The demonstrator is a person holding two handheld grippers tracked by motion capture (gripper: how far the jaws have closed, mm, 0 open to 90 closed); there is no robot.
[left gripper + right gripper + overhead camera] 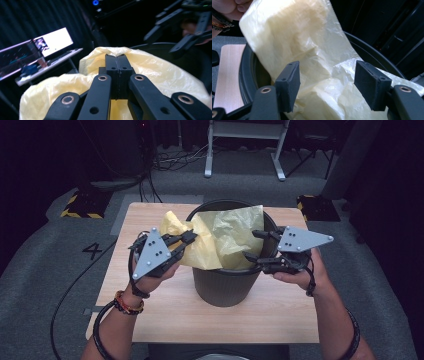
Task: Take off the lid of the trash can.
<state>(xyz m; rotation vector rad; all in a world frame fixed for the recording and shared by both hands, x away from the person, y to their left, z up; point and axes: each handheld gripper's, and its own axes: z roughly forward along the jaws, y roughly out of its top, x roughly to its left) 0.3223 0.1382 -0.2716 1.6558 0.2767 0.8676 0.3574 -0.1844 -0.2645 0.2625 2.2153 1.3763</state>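
Yellow plastic bag (220, 240) is being draped in and over the mouth of a black bin (222, 287), which is standing near the middle of a light wooden desk (165, 307). One edge of the bag is being clamped by the left tongs (189, 238), whose jaws are pressed together on the film, as is seen in the left gripper view (117, 62). The right tongs (254, 246) are being held at the bin's right rim with the jaws apart, the bag lying between them but not being pinched (324, 82). The desk is being surrounded by grey carpet (45, 270), on which a painted number 4 (92, 251) is showing, with black-and-yellow striped blocks (80, 205) at the far corners and a white metal frame (245, 150) beyond. Lit monitors (37, 50) are being shown on a side bench in the left gripper view. The bin's inside is being hidden by the bag, and the room's dark background is hard to make out.
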